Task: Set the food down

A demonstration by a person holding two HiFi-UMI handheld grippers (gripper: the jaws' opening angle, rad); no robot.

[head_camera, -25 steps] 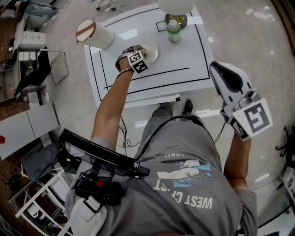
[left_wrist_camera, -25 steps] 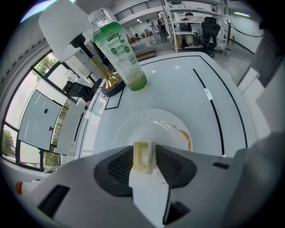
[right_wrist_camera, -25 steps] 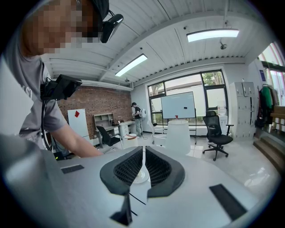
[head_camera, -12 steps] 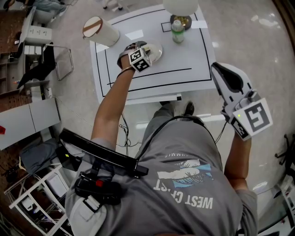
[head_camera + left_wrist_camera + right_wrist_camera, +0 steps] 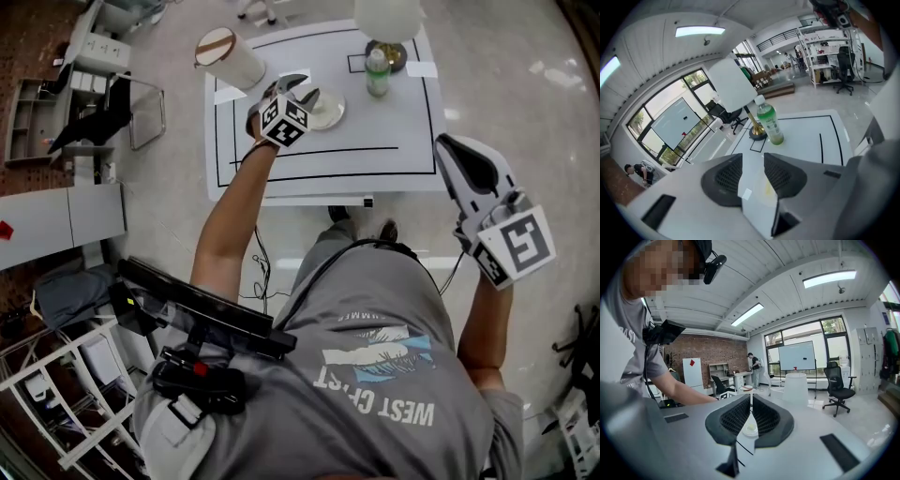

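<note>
Yellowish food (image 5: pixel 750 428) has left the left gripper (image 5: pixel 752 161) (jaws spread, empty now) and lies on the plate (image 5: pixel 337 112); too small to read its long axis.

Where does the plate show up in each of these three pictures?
Head view: plate on the white table, just right of the left gripper.
Left gripper view: not in it.
Right gripper view: plate low centre, in the narrow slit between the jaws.
Shared landmark: the white-shaded lamp, in all three.
</note>
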